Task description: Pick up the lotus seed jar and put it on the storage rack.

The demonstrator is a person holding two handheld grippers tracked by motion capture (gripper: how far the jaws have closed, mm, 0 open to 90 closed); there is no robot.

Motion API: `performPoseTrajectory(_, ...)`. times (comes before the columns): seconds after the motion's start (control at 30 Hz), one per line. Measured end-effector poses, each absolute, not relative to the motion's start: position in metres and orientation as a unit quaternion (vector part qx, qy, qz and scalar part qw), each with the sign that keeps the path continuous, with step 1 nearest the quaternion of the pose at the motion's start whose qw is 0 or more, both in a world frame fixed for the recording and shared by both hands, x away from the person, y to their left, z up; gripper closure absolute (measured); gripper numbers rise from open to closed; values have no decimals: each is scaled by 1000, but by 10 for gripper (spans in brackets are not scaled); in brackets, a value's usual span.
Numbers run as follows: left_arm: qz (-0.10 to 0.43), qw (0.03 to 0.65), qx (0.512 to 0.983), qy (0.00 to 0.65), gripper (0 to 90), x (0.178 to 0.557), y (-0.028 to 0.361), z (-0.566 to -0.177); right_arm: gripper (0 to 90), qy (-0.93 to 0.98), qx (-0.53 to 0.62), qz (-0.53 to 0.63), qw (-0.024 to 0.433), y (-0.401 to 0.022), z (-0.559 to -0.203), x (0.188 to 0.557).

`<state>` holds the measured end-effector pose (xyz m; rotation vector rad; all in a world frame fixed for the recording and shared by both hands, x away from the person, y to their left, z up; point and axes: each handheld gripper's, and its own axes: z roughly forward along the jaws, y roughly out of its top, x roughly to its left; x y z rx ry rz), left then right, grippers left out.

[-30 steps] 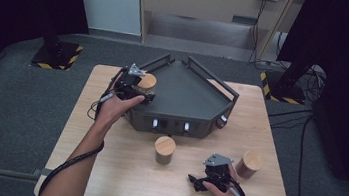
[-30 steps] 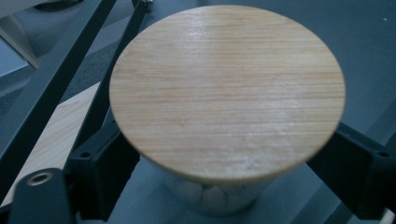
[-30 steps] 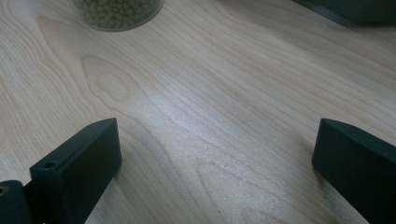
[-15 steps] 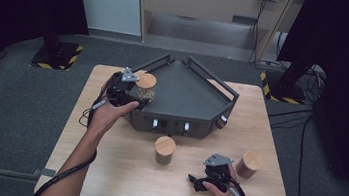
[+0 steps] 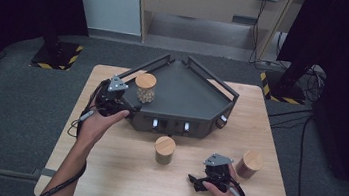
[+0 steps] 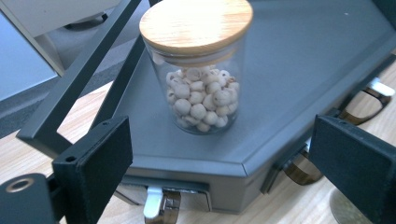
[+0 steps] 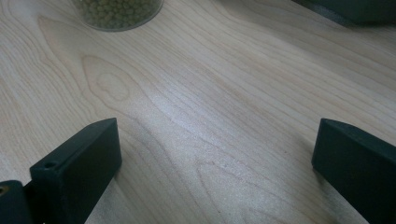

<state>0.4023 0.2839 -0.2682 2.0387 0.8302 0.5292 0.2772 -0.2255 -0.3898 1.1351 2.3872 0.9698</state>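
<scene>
Glass jar (image 5: 145, 88) with a wooden lid and pale round beads inside, upright on the dark tray (image 5: 188, 92) near the tray's left corner, toward the far-left part of the tabletop (image 5: 118, 171). Left gripper (image 5: 120, 102) just beside the tray's left edge, fingers (image 6: 93, 163) having just been opening, now spread wide and off the jar, nothing between them. Right gripper (image 5: 202, 181) low near the front edge of the tabletop, toward its right corner, fingers (image 7: 77, 165) parted over bare wood, holding nothing. Second jar (image 5: 164, 149) just in front of the tray; third jar (image 5: 249, 163) near the right edge.
</scene>
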Motion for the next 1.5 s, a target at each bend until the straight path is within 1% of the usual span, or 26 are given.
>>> performPoseTrajectory(1.03, 186, 425, 810, 359, 29, 351, 322, -315, 20, 835, 400, 339, 164, -225, -390, 276)
performPoseTrajectory(1.5, 175, 409, 812, 377, 28, 342, 329, -336, 20, 835, 401, 339, 164, -225, -390, 276)
